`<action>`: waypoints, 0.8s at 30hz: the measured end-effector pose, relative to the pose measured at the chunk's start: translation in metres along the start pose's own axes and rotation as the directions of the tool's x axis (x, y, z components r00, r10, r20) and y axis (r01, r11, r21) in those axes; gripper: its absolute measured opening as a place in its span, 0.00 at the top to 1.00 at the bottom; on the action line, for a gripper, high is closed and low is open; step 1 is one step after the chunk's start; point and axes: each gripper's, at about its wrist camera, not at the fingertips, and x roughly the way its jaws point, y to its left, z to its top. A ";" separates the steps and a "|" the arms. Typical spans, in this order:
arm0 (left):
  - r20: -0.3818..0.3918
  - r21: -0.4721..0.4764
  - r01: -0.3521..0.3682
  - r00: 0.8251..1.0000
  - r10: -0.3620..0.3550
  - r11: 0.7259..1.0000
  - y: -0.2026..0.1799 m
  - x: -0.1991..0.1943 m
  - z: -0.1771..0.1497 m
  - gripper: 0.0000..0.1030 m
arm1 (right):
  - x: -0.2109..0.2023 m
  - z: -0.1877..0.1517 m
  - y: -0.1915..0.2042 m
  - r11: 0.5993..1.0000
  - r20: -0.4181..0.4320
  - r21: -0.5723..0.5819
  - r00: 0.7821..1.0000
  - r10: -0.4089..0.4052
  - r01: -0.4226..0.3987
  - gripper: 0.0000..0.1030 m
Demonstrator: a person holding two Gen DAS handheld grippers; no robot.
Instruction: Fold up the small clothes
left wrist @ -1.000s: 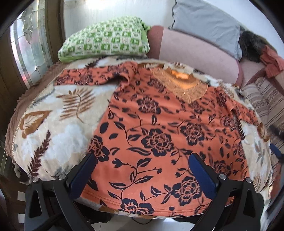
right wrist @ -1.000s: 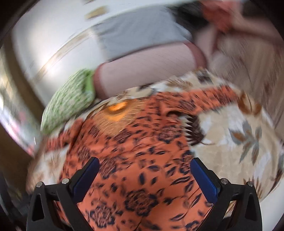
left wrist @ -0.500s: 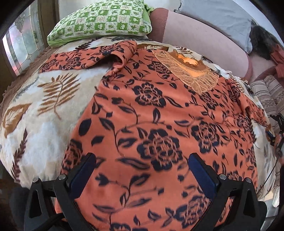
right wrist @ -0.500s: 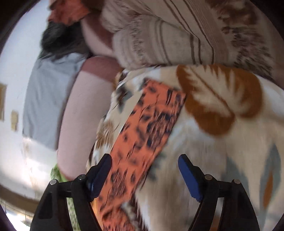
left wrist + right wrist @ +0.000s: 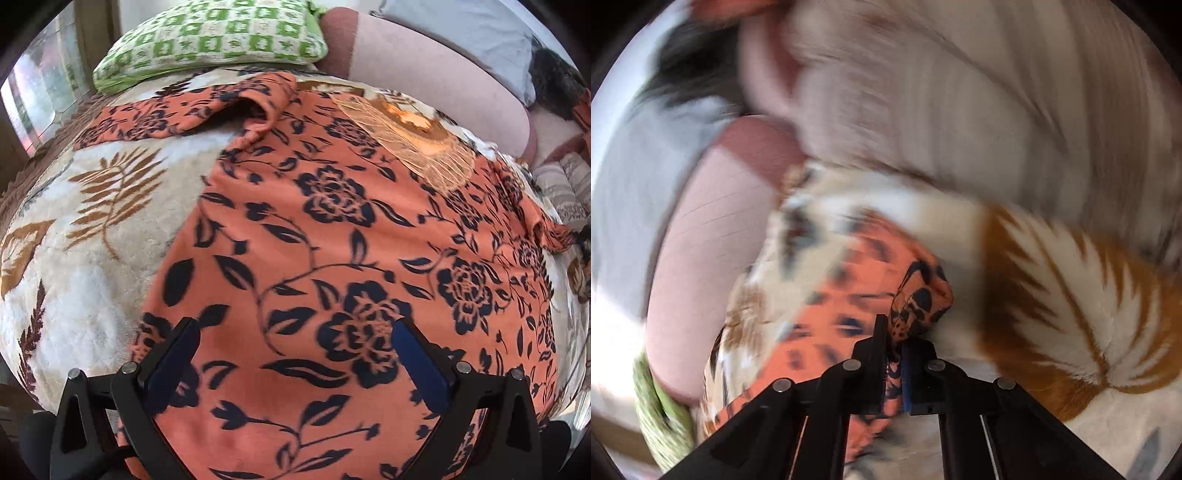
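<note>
Orange top printed with black roses and leaves lies spread flat, front up, on a cream plush blanket with brown leaf motifs. Neckline has a gold pleated panel at the far end. One sleeve extends out to the left across the blanket, with a raised fold where it meets the body.

Right gripper: jaws have just been closing and now pinch a bunched end of the orange fabric; cloth bulges out past the fingertips and runs back between the two fingers. This view is motion-blurred.

Left gripper: jaws spread wide, hovering over the lower body of the top; nothing between the blue pads. Contact with cloth cannot be judged.

Surroundings: green-and-white checked pillow at the head of the blanket, pink bolster cushion beside it, grey cloth behind, striped beige fabric to the right.
</note>
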 end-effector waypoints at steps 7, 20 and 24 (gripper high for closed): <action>0.048 -0.091 0.033 0.998 -0.029 0.995 0.035 -0.012 -0.002 0.00 | -0.090 -0.075 0.203 0.861 -0.029 -0.366 0.929 0.368 -0.353 0.94; 0.087 -0.232 0.046 0.996 -0.026 0.972 0.102 -0.037 -0.014 0.00 | 0.043 -0.356 0.325 0.754 -0.540 -0.455 0.820 0.190 -0.474 0.23; 0.079 -0.233 0.050 0.996 -0.033 0.971 0.097 -0.030 -0.008 0.00 | 0.026 -0.324 0.283 0.772 -0.537 -0.345 0.787 0.304 -0.534 0.21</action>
